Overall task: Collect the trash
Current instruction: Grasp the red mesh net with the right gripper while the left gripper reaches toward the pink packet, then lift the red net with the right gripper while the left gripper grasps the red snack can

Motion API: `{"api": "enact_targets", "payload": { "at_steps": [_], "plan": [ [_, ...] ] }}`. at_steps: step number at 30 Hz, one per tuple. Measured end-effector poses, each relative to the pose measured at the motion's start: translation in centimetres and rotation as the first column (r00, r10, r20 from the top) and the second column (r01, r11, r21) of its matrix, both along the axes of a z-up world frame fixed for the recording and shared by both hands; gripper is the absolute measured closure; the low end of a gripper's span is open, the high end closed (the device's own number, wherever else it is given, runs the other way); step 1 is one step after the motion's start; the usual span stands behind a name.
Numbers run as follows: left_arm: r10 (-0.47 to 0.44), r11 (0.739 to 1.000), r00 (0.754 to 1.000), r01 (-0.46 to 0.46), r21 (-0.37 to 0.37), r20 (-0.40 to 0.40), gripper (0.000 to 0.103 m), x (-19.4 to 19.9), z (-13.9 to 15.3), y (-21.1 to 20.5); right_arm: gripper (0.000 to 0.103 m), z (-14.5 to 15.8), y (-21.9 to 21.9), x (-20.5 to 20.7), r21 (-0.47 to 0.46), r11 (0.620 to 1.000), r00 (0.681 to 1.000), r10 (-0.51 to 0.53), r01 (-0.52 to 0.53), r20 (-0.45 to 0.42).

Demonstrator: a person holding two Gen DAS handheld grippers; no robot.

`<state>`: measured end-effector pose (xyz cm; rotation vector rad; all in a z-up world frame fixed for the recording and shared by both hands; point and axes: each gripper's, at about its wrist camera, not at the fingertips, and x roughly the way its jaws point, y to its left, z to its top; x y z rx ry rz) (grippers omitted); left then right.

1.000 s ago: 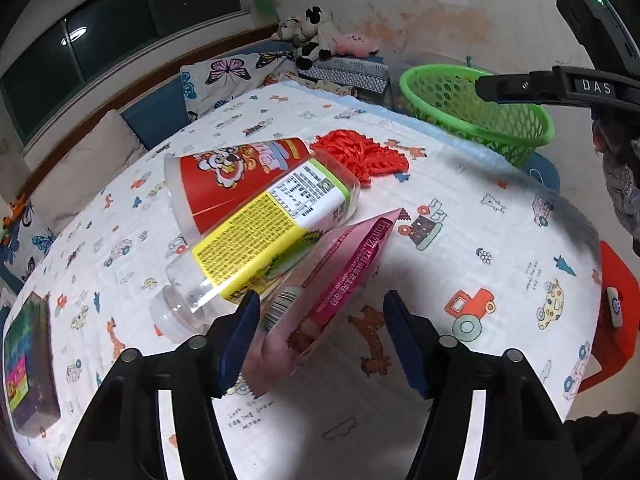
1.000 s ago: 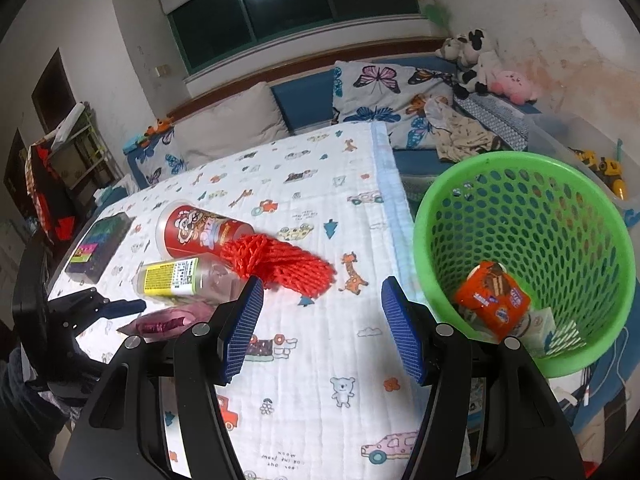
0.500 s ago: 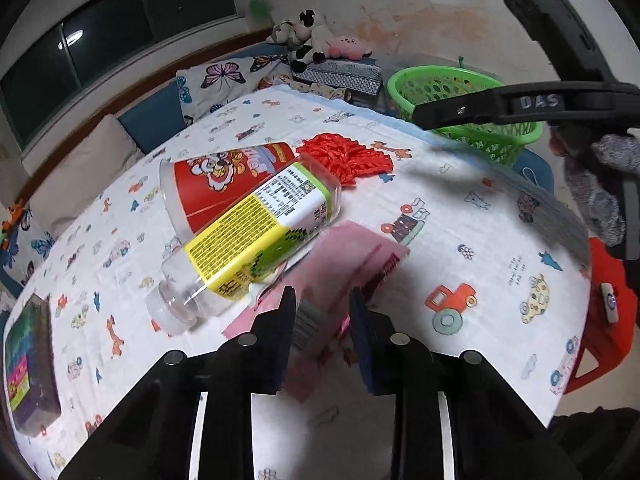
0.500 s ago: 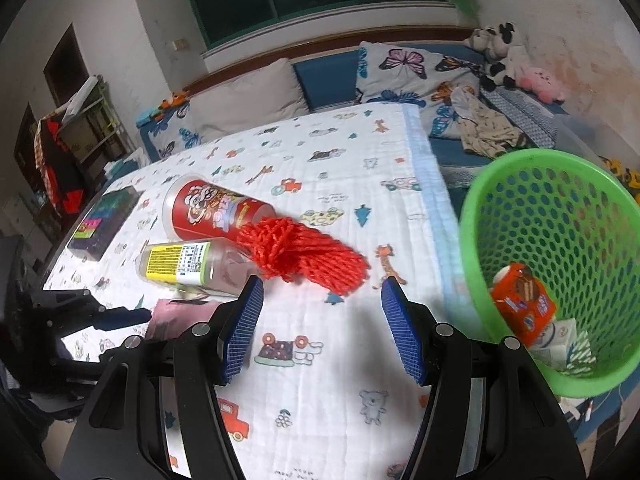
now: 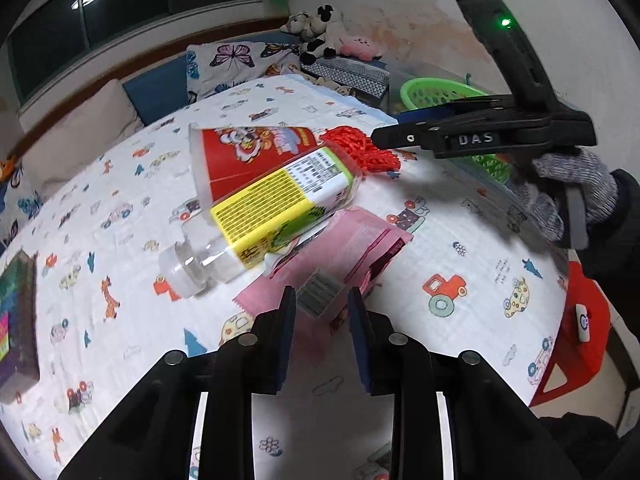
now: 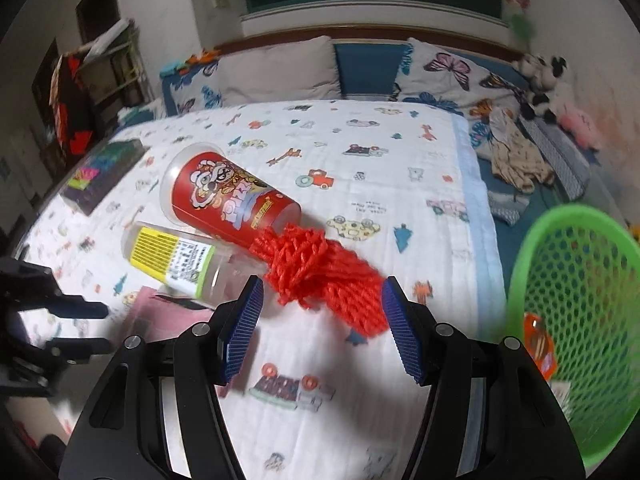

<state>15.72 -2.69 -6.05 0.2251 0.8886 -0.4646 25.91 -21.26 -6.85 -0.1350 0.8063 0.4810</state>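
The pink wrapper (image 5: 340, 256) is a flat, thin foil pouch w/ a torn end, lying on the tabletop (image 5: 460, 240). Its long axis runs from the left tool (image 5: 321, 304) away toward upper right. The near end is between the left tool's blue pads; the jaws are opening slightly but the pads look pressed on the pouch.

Just beside it, touching its far edge, lies 1 clear plastic bottle (image 5: 272, 216) w/ yellow-green label, cap end pointing lower left. Behind the bottle lies 1 red paper cup (image 5: 248, 152), on its side. At the cup's narrow end is 1 bunch of red mesh netting (image 6: 320, 272), soft and knotty.

The right tool (image 6: 322, 320) is released, ribbed blue pads wide apart, w/ the netting seen between them, no contact visible.

1 green plastic basket (image 6: 580, 280) w/ holes stands past the tabletop edge, at least 1 orange packet (image 6: 538, 344) inside. The tabletop cover is a white quilted cloth w/ cartoon prints. 1 dark box (image 5: 16, 320) lies far left.
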Motion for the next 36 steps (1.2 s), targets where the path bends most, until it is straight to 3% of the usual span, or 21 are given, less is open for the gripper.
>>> {"api": "enact_targets", "payload": {
  "at_steps": [7,13,16,21,25,32,36],
  "plan": [
    [0.011,1.000,0.999,-0.011,-0.006,0.031,0.057,0.2,0.9,1.1,0.041,-1.4,1.6,2.2,-0.055,0.995,0.996,0.083,-0.084,-0.026],
    [0.018,1.000,0.998,-0.018,0.003,0.057,0.057,1.5,1.9,1.5,0.042,-2.8,2.9,2.7,-0.119,0.987,0.994,0.100,-0.105,-0.043],
    [0.019,1.000,0.997,-0.019,0.008,0.070,0.055,2.4,2.4,1.5,0.049,-2.9,3.0,2.6,-0.132,0.986,0.995,0.097,-0.100,-0.029],
    [0.010,0.999,0.996,-0.013,0.035,0.083,0.053,3.8,2.6,1.4,0.061,-2.0,1.9,2.5,-0.085,0.994,0.997,0.069,-0.071,-0.026],
    [-0.010,0.997,0.995,0.003,0.076,0.100,0.050,4.4,2.7,1.3,0.062,-0.9,0.8,2.0,-0.051,0.998,0.999,0.044,-0.045,-0.013],
    [0.035,0.998,0.996,-0.039,0.040,0.086,0.046,7.2,3.6,2.1,0.062,1.0,-0.5,0.4,0.010,1.000,1.000,0.019,-0.019,0.008],
    [0.051,0.998,0.997,-0.050,-0.036,0.054,0.046,9.8,3.9,2.7,0.062,2.0,-0.9,-0.8,0.037,0.999,1.000,0.021,-0.022,0.022]
  ]
}}
